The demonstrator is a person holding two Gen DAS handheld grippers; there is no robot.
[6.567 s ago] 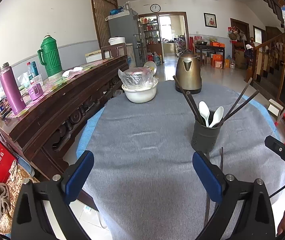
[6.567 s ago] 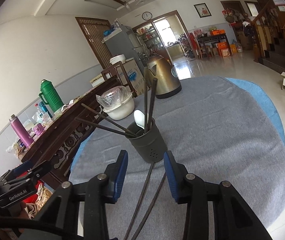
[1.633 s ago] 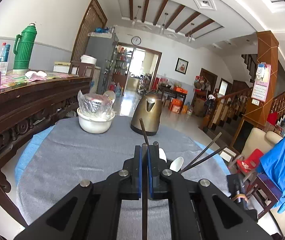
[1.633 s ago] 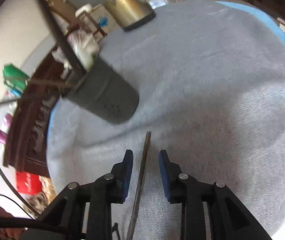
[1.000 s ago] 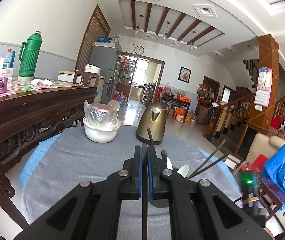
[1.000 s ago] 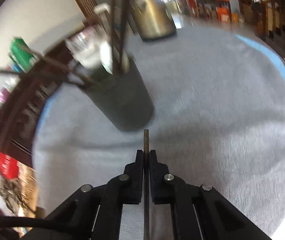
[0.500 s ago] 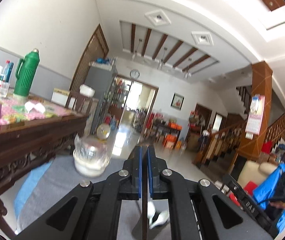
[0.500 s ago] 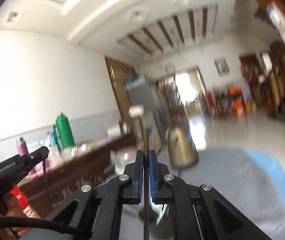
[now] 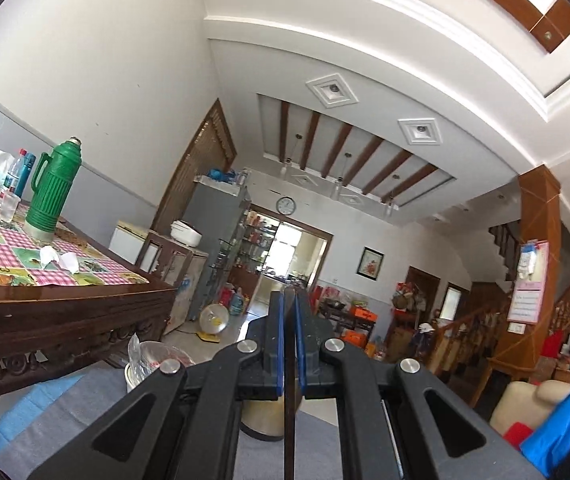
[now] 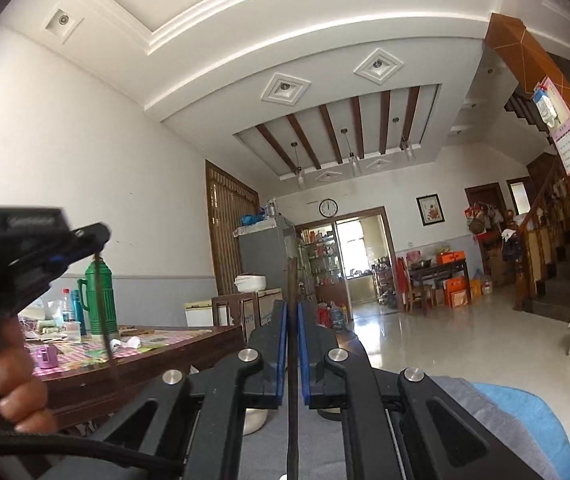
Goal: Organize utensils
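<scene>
Grey tabletop (image 10: 485, 404) at 6 o'clock, largely hidden; the utensil holder is out of view, so lowering blind risks missing it; left gripper (image 9: 289, 336) and right gripper (image 10: 293, 340) each have fingers clenched on one chopstick (image 10: 292, 280), gripped mid-length, which could pivot or slip.

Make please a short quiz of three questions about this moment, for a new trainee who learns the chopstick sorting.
1. True or false: the left gripper is open.
2. What does the right gripper hold?
A. a spoon
B. a chopstick
C. nothing
3. In the right wrist view, what hangs from the left gripper beside the green thermos?

Key:
1. False; it is shut on a chopstick.
2. B, a chopstick.
3. The other chopstick.
</scene>
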